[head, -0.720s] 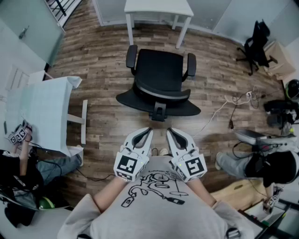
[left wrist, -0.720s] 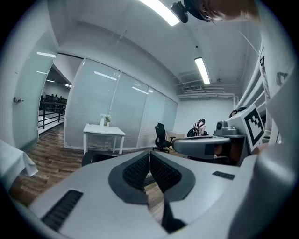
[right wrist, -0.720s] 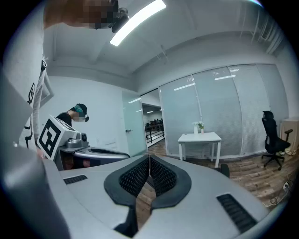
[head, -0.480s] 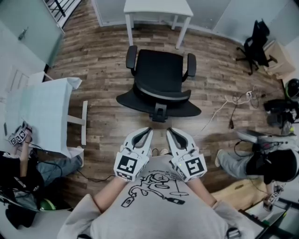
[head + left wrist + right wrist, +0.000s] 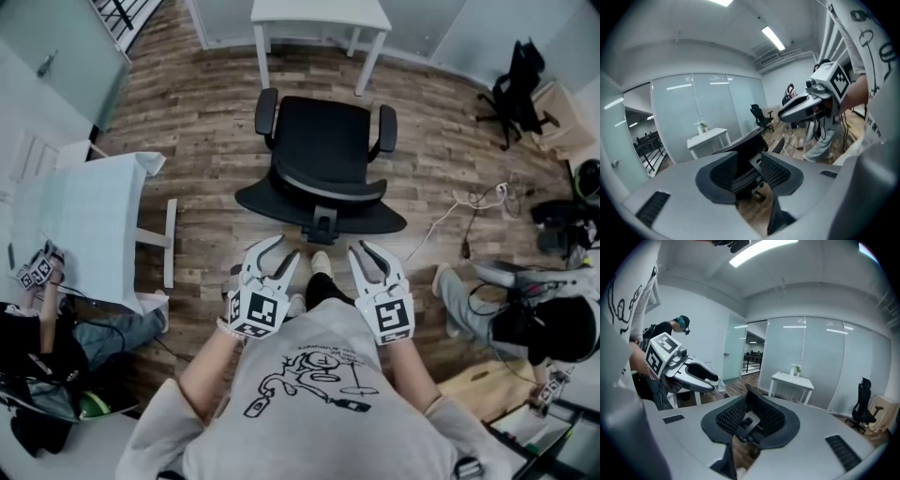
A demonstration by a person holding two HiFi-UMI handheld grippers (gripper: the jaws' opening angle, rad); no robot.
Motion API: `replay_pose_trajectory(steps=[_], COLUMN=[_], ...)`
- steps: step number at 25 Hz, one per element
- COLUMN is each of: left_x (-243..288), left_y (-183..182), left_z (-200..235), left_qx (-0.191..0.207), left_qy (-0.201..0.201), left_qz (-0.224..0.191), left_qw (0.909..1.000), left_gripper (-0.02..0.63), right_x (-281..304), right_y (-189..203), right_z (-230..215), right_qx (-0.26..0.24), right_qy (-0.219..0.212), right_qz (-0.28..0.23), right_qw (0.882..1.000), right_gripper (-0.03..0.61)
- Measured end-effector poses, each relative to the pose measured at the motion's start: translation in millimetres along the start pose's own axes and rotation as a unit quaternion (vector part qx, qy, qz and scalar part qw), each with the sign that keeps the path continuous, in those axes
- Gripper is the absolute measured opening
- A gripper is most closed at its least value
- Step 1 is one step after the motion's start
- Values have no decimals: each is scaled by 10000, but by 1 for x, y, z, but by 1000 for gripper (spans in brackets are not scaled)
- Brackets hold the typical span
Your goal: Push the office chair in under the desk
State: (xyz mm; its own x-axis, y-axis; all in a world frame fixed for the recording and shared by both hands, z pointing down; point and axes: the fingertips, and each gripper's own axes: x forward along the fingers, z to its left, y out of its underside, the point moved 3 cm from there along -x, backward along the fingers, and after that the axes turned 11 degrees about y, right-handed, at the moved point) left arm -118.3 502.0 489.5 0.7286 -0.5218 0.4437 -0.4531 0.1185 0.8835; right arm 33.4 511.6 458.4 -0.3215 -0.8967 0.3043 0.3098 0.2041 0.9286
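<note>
A black office chair [image 5: 323, 155] stands on the wood floor, its seat facing the white desk [image 5: 319, 14] at the far wall and its backrest toward me. It is apart from the desk. My left gripper [image 5: 270, 255] is held low behind the backrest, jaws wide apart and empty. My right gripper [image 5: 368, 253] is beside it, jaws only a little apart and empty. Neither touches the chair. The left gripper view looks between its own jaws [image 5: 750, 164] at the chair [image 5: 745, 150] and desk [image 5: 710, 138]. In the right gripper view, the chair [image 5: 752, 404] is framed by that gripper's jaws [image 5: 752, 420].
A second black chair [image 5: 514, 89] stands at the far right. A white table [image 5: 84, 225] is at the left with a person beside it. Another person sits at the right [image 5: 534, 328]. Cables [image 5: 469, 202] lie on the floor right of the chair.
Both grippers have moved forward toward the chair's back and further apart. The left jaws stand wider than before. My foot now shows between the grippers.
</note>
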Motion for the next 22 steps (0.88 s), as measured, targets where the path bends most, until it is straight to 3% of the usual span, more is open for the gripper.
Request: replay_pose_trajectory(steps=[3, 6, 9, 13, 16, 21, 22], left_x=[16, 36, 59, 85, 101, 121, 123], left_y=[28, 59, 96, 138, 161, 165, 164], left_z=[18, 34, 44, 48, 53, 64, 65], left_qx=[516, 1142, 1796, 2409, 2568, 2622, 2627], left_qy=[-63, -59, 55, 319, 418, 344, 358], left_qz=[561, 1249, 2042, 2777, 3105, 3255, 3284], left_qw=[9971, 9855, 9623, 9294, 9143, 9078, 9066], left_gripper=[153, 171, 199, 226, 229, 209, 163], right_x=[17, 36, 58, 79, 91, 103, 104], right_y=[18, 45, 81, 136, 170, 196, 199], right_z=[-8, -15, -20, -22, -27, -40, -42], right_qx=[-321, -901, -1785, -2926, -3132, -3055, -3052], right_qy=[-33, -89, -233, -568, -596, -493, -519], right_qz=[238, 532, 963, 1675, 1971, 2285, 2336], right_qw=[9992, 9945, 9789, 9397, 9271, 9231, 9217], right_gripper=[155, 191, 227, 259, 264, 254, 197])
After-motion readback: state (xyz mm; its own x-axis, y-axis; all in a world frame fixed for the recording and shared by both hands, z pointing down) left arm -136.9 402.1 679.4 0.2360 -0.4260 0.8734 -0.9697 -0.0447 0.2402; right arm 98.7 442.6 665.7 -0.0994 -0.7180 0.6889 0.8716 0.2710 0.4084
